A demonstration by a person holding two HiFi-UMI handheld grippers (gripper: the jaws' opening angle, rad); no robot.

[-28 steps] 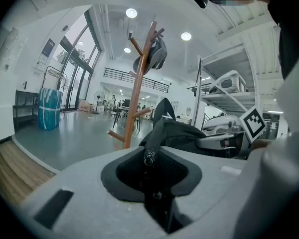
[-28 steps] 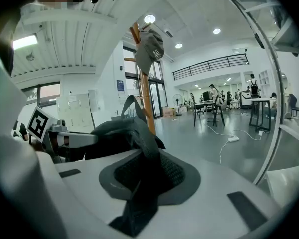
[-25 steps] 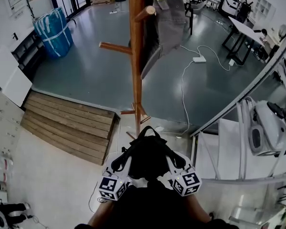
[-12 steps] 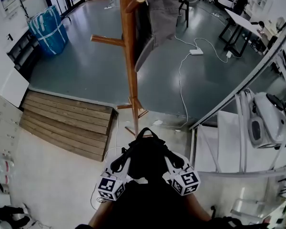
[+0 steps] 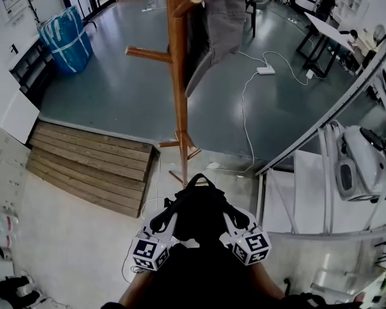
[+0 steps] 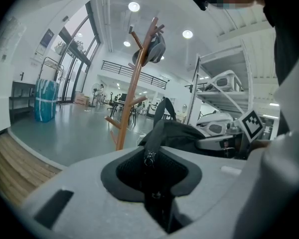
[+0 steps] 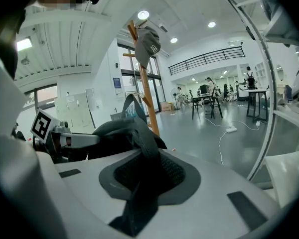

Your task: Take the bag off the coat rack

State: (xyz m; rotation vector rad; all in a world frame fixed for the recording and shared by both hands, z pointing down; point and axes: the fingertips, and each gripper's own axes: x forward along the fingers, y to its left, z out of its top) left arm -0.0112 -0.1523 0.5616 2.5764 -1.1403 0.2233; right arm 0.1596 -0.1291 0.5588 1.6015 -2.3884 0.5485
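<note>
A black bag hangs low in front of me, off the wooden coat rack, which stands a step ahead. My left gripper is shut on the bag's left side. In the left gripper view a black strap with a zipper pull is pinched between the jaws of the left gripper. My right gripper is shut on the right side, and its own view shows the right gripper clamped on a wide strap. A grey garment still hangs on an upper peg.
A wooden ramp lies on the floor to the left. A blue bundle stands at the far left. A white power strip with its cable lies beyond the rack. A slanted metal rail and white shelving close off the right.
The grippers and the bag keep their place in front of me. The view has shifted slightly, so the rack sits a little further left than a second ago.
</note>
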